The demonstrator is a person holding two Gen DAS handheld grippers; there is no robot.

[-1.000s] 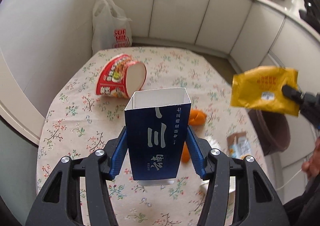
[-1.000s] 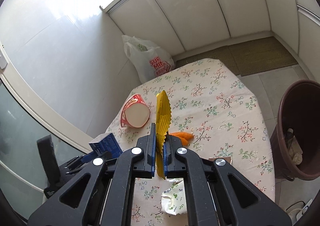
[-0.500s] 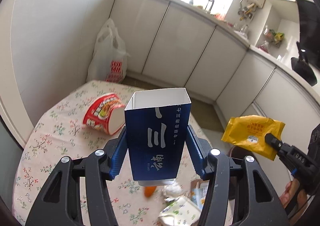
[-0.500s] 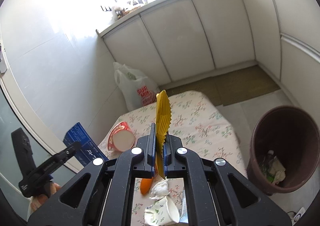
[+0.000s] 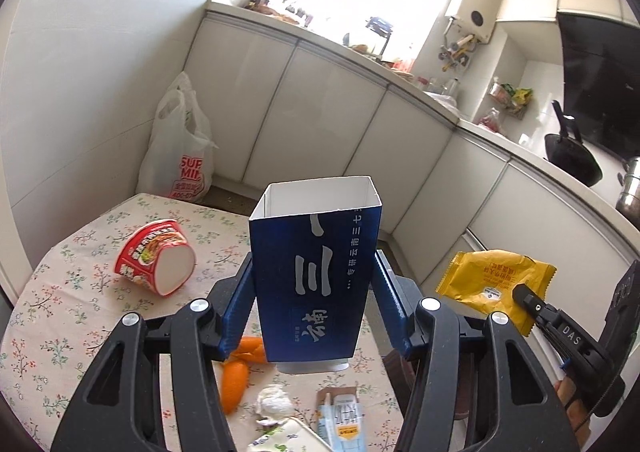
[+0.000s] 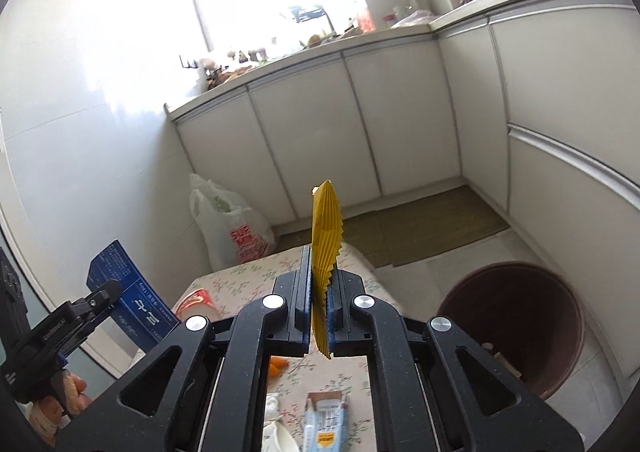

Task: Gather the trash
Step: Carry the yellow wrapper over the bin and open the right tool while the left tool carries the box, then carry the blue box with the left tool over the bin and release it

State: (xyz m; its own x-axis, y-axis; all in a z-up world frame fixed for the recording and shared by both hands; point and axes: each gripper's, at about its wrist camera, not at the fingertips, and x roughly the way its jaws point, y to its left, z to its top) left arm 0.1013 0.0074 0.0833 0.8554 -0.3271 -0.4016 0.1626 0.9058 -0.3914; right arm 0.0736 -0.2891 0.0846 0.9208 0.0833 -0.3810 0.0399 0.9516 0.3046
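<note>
My left gripper (image 5: pixel 314 308) is shut on an open blue carton (image 5: pixel 316 272) with white characters, held upright above the floral table (image 5: pixel 60 332). The carton also shows in the right wrist view (image 6: pixel 128 300). My right gripper (image 6: pixel 319 306) is shut on a yellow snack wrapper (image 6: pixel 326 240), seen edge-on; it also shows in the left wrist view (image 5: pixel 494 284), off the table's right side. A brown trash bin (image 6: pixel 516 328) stands on the floor to the right of the table. On the table lie a red noodle cup (image 5: pixel 156 256) on its side, orange peel (image 5: pixel 236 376), a crumpled tissue (image 5: pixel 274 402) and a small carton (image 5: pixel 342 418).
A white plastic shopping bag (image 5: pixel 180 156) stands on the floor behind the table. White cabinets (image 5: pixel 320 124) and a cluttered countertop run along the back and right. A mat (image 6: pixel 436 228) covers the floor beyond the bin.
Both grippers have risen and tilted up with their loads; the table has dropped low in both views. The bin has moved closer in the right wrist view.
</note>
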